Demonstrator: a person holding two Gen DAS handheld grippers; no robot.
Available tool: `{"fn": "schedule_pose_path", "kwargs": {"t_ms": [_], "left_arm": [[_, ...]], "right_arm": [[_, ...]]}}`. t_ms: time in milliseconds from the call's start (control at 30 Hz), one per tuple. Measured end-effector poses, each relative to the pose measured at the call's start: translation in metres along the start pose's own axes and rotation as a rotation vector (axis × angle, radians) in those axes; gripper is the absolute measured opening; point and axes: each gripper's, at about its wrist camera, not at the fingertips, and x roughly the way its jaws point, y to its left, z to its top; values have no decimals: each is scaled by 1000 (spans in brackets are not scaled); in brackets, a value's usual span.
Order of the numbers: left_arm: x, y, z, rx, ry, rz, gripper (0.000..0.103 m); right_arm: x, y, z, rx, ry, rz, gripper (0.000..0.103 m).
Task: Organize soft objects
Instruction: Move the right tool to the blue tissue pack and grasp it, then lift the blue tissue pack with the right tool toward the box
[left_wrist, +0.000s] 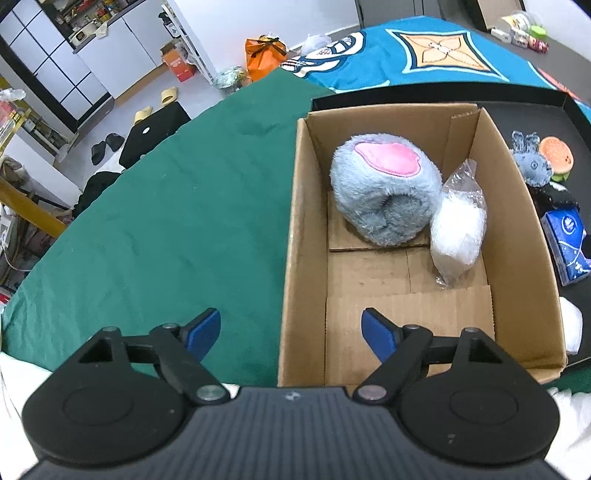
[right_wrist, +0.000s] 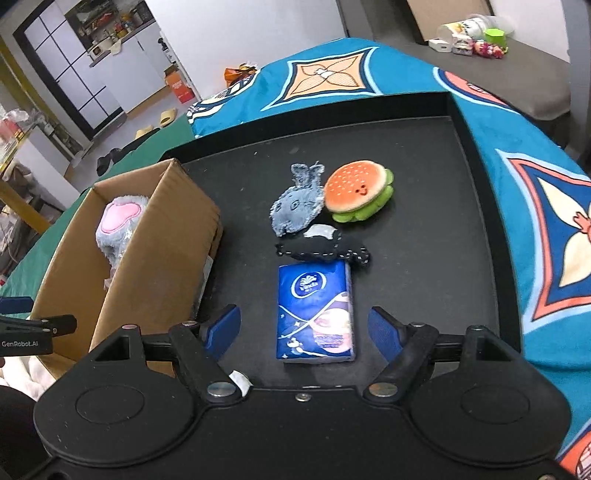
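Note:
A cardboard box (left_wrist: 524, 258) stands open and holds a grey-blue plush with a pink patch (left_wrist: 384, 188) and a clear bag of white stuffing (left_wrist: 458, 229). My left gripper (left_wrist: 291, 332) is open and empty over the box's near left wall. On the black tray (right_wrist: 424, 155) lie a blue tissue pack (right_wrist: 316, 314), a black soft toy (right_wrist: 325, 247), a small grey plush (right_wrist: 295, 206) and a burger plush (right_wrist: 358, 192). My right gripper (right_wrist: 304, 328) is open, its fingers on either side of the tissue pack's near end.
A green cloth (left_wrist: 166, 221) covers the table left of the box. A teal patterned cloth (right_wrist: 535, 206) lies around the tray. The box (right_wrist: 155, 258) stands at the tray's left. Small items (right_wrist: 472, 37) sit on a far table.

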Motion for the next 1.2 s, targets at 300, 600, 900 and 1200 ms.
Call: {"fn": "schedule_pose_path", "kwargs": {"t_ms": [300, 600, 900, 1200], "left_arm": [[10, -13, 5, 38, 41, 25, 83], [9, -17, 6, 47, 54, 41, 83], [5, -19, 7, 41, 49, 41, 83], [-2, -23, 6, 50, 43, 32, 83]], "right_arm": [[15, -5, -2, -14, 35, -45, 75], [17, -8, -9, -20, 61, -33, 49], [4, -19, -13, 20, 74, -88, 48], [-1, -30, -17, 85, 91, -121, 48]]}}
